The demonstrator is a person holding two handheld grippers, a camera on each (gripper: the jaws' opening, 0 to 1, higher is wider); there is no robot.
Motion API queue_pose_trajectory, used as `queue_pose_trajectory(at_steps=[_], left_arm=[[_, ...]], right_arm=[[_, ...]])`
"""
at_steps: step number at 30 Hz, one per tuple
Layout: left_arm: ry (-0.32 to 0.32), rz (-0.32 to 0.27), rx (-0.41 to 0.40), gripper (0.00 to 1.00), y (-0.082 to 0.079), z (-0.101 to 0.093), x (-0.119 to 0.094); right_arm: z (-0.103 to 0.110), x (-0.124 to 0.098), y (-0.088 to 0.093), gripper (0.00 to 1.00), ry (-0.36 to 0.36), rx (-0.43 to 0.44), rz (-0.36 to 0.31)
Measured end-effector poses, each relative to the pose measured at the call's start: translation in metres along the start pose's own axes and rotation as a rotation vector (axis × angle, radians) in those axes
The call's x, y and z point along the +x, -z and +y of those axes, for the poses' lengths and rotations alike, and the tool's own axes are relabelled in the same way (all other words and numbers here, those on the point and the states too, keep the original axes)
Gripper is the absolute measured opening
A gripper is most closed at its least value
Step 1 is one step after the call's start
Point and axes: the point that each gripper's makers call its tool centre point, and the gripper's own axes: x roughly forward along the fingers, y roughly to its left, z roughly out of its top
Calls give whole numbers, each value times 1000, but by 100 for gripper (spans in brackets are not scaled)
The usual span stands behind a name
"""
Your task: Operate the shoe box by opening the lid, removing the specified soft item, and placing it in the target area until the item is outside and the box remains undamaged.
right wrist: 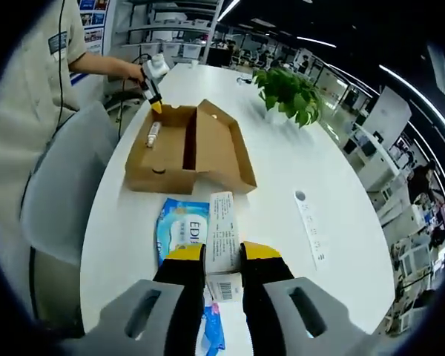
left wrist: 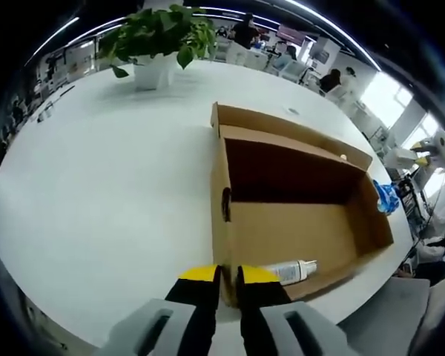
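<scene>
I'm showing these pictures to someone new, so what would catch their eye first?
The open cardboard shoe box on the white table, a small white bottle lying inside by the left claw. Next, the blue wipes packet on the table just ahead of the right claw, then the potted plant beyond the box.

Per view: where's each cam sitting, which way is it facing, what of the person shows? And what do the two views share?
Left gripper view: rides the left tongs at the near wall of the open shoe box, looking across its floor and a spray bottle toward the potted plant.
Right gripper view: rides the right tongs, which pinch a white paper slip above a blue wipes pack, facing the box; the person's torso and arm at left.
Shared: box, bottle, plant, white table.
</scene>
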Motion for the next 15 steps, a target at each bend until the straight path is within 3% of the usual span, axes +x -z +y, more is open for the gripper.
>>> queue_pose_trajectory(at_steps=[15], left_arm=[[-17, 26, 24, 9, 0, 1, 2]], right_arm=[[-18, 6, 60, 15, -1, 31, 94]])
